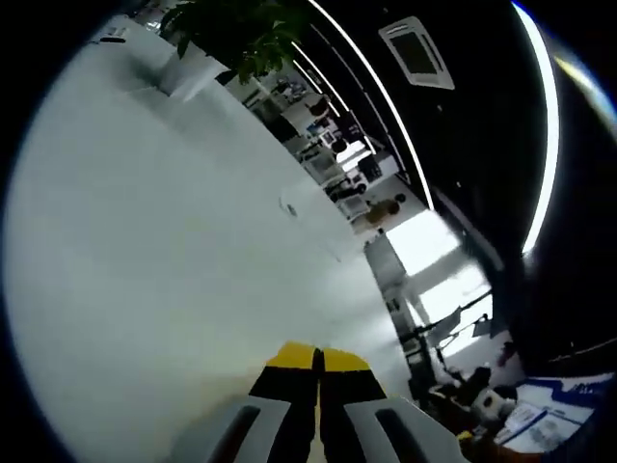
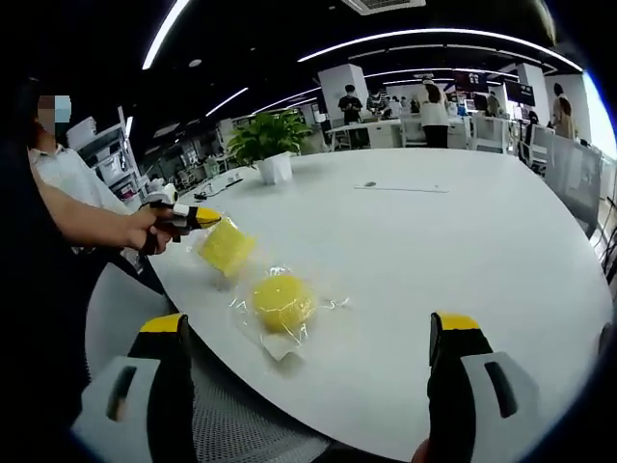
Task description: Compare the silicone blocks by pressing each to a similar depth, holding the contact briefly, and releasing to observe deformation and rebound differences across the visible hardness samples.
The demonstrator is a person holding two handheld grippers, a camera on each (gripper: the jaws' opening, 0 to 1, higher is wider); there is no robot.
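Two yellow silicone blocks lie on the white round table [image 2: 434, 251], each on clear plastic wrap. The round block [image 2: 282, 301] is nearer, and the square block [image 2: 227, 247] lies just beyond it to the left. My right gripper [image 2: 308, 326] stands wide open over the near table edge, with the round block between and ahead of its jaws. In the right gripper view, a person's hand holds my left gripper [image 2: 198, 217], whose yellow tip is at the square block's upper left corner. In its own view, my left gripper [image 1: 318, 362] is shut on nothing, facing bare table [image 1: 174, 270].
A potted plant [image 2: 268, 145] [image 1: 231, 34] stands at the table's far side. A small dark object [image 2: 369, 183] lies on the far tabletop. A grey mesh chair seat [image 2: 222, 424] is below the near edge. Several people stand by desks in the background.
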